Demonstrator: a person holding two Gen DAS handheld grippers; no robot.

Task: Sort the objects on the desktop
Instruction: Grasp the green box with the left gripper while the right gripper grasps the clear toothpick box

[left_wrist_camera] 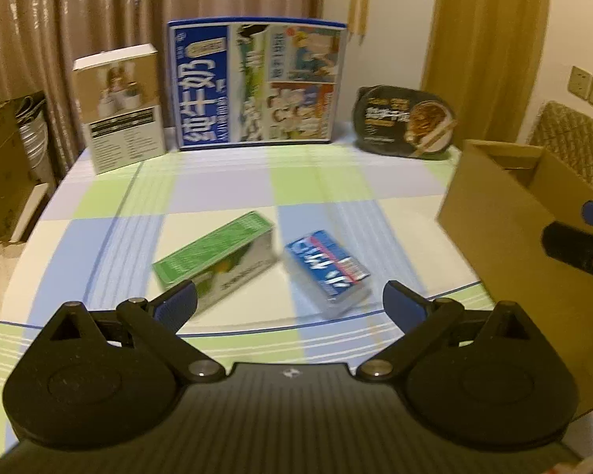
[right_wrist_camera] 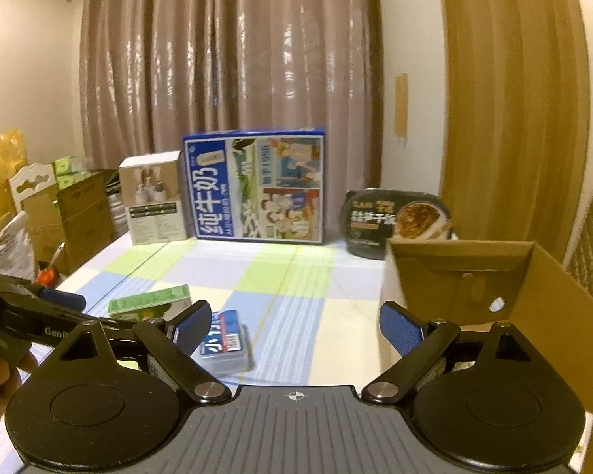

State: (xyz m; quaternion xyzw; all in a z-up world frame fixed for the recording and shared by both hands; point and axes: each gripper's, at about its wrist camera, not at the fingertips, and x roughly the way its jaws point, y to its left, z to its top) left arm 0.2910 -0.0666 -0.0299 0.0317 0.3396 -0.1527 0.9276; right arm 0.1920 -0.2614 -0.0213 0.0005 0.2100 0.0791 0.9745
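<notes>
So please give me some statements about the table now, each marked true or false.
1. Both tools, left and right, are open and hold nothing. True.
2. The green box stands upright. False: it lies flat on the table.
3. The blue pack lies right of the green box in the left view. True.
4. The carton is closed. False: its top is open.
5. The milk box stands at the table's far edge. True.
</notes>
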